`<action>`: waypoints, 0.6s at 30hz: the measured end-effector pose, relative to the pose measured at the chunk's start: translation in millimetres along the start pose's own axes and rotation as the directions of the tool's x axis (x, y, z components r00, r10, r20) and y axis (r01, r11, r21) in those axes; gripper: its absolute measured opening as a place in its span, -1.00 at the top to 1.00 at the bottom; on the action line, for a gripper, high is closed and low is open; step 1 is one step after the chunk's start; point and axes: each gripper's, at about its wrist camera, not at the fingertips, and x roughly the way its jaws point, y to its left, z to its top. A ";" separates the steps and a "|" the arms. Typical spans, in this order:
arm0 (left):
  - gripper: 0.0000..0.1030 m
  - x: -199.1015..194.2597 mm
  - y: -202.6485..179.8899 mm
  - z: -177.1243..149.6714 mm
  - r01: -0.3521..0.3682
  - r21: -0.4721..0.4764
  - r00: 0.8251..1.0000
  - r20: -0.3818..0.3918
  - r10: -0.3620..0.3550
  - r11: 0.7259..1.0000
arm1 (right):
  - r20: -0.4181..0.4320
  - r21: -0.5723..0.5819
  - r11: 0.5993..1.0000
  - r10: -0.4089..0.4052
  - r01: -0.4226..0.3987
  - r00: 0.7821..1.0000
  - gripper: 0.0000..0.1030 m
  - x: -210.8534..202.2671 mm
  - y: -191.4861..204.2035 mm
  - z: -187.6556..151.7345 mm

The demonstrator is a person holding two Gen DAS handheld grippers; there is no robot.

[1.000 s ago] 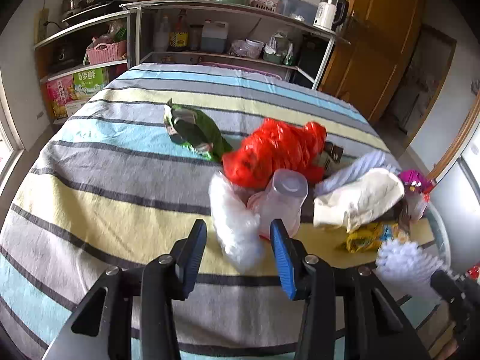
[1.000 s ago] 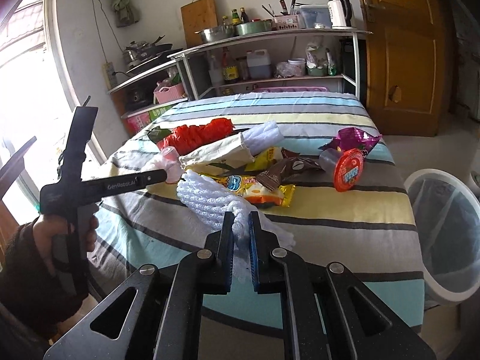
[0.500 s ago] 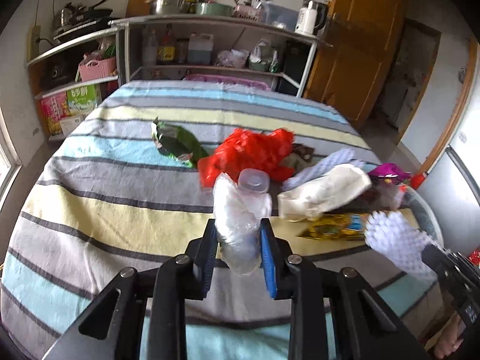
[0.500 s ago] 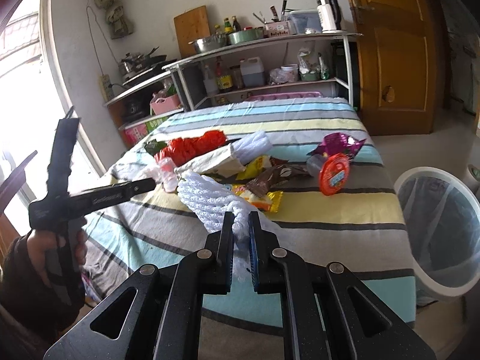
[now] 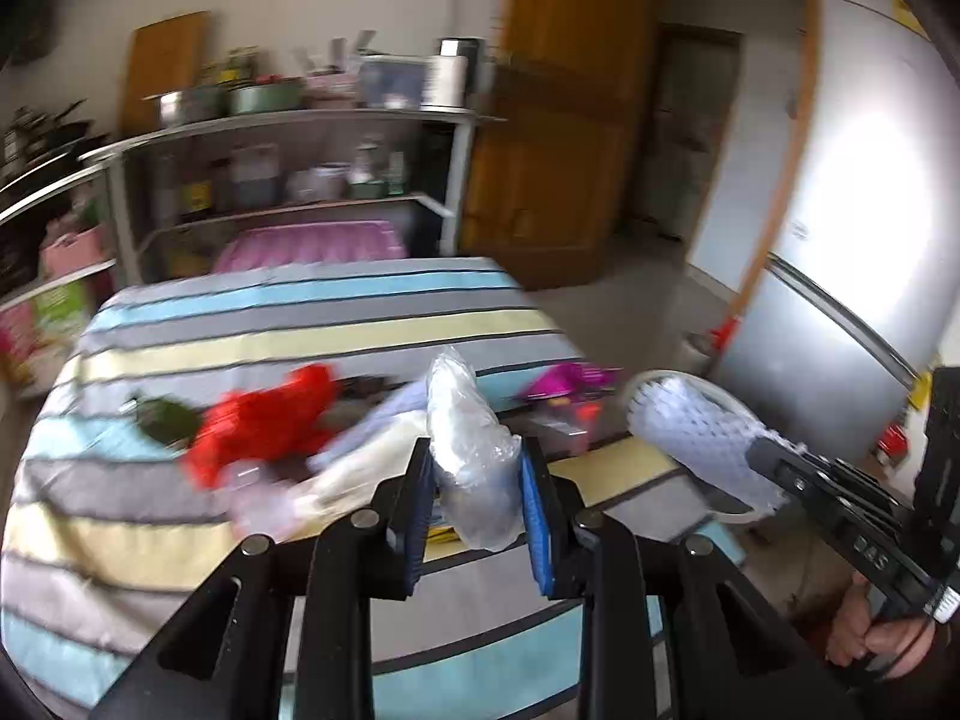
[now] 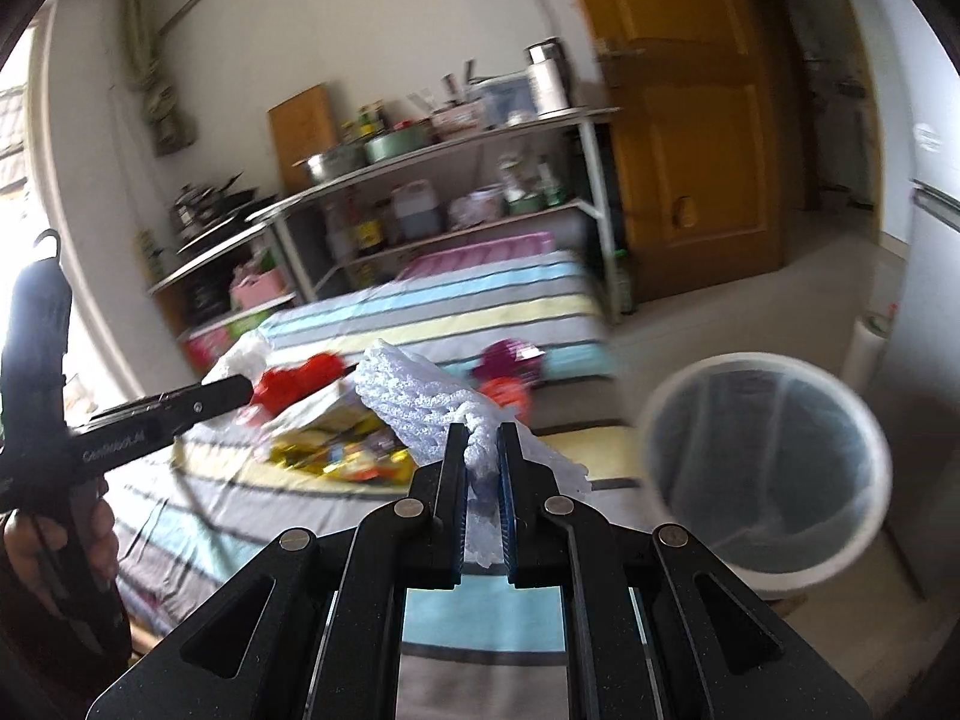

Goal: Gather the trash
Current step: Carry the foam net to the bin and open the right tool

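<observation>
My left gripper is shut on a crumpled clear plastic bag and holds it above the striped table. My right gripper is shut on a white foam net sleeve, which also shows in the left wrist view. A white trash bin with a clear liner stands on the floor right of the table, just right of the right gripper. A red plastic bag, a green packet, a purple wrapper and yellow snack wrappers lie on the table.
Metal shelves with pots and bottles stand behind the table. A wooden door is at the back right. A fridge stands to the right. A cream-coloured bag lies among the trash on the table.
My left gripper closed on the clear plastic bag, lifted it off the table and swung right. My right gripper, still holding the foam net, rose and turned right, bringing the bin closer.
</observation>
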 end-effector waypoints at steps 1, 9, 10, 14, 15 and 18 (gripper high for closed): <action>0.44 5.5 -8.3 3.3 0.020 0.016 1.000 -0.005 -0.020 1.000 | 0.008 0.010 1.000 -0.022 0.022 1.000 0.82 -3.9 -6.8 2.0; 0.44 53.2 -80.7 21.0 0.196 0.117 0.980 -0.066 -0.190 0.973 | 0.031 0.106 0.975 -0.201 0.197 0.979 0.82 -22.6 -69.5 14.4; 0.44 61.6 -89.9 22.9 0.222 0.121 0.973 -0.085 -0.213 0.967 | 0.025 0.118 0.970 -0.215 0.211 0.976 0.82 -23.4 -76.9 13.5; 0.44 94.5 -127.3 24.6 0.311 0.143 0.945 -0.155 -0.289 0.940 | -0.013 0.152 0.948 -0.283 0.281 0.959 0.82 -19.8 -108.2 10.4; 0.44 100.3 -135.1 22.6 0.318 0.146 0.941 -0.166 -0.294 0.937 | -0.027 0.157 0.941 -0.301 0.301 0.953 0.82 -16.8 -116.3 9.2; 0.44 121.3 -155.1 19.7 0.356 0.134 0.921 -0.218 -0.323 0.925 | -0.069 0.163 0.922 -0.344 0.351 0.936 0.81 -6.8 -134.8 6.2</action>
